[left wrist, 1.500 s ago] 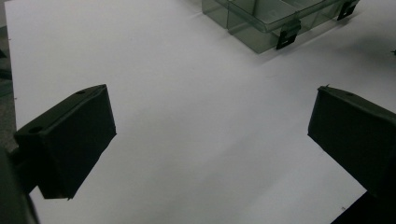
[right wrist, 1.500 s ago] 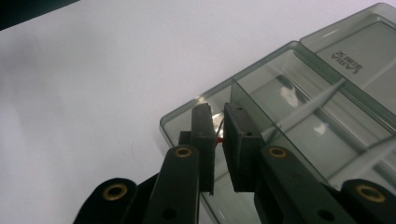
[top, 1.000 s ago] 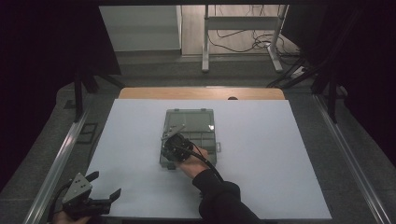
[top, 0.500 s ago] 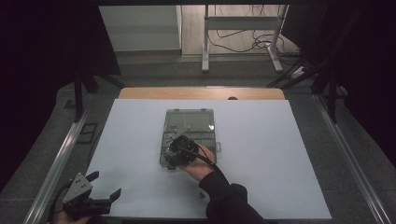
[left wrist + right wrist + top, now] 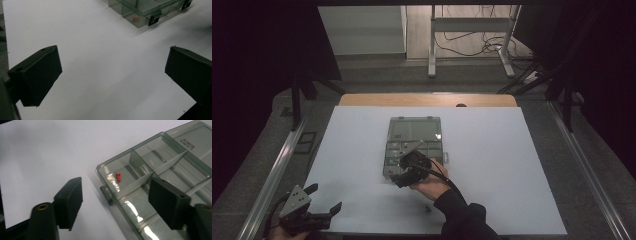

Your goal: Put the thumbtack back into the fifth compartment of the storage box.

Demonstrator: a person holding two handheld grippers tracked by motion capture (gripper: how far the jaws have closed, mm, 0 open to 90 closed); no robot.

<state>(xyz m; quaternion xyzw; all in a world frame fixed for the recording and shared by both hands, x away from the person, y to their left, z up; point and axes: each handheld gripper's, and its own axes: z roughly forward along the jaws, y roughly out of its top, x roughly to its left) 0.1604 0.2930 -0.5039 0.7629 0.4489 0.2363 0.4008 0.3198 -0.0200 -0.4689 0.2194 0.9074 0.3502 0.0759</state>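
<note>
A white-topped table bears a clear compartment box and a small blue-green bit.

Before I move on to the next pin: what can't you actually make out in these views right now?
- High view: the red pin in the box is too small to find; the right gripper and hand cover the box's near compartments.
- High view: a small speck on the sheet near the sleeve, too small to identify.
- Right gripper view: the box's far end is cut off by the frame edge.
- Left gripper view: most of the box is cut off by the top edge.
</note>
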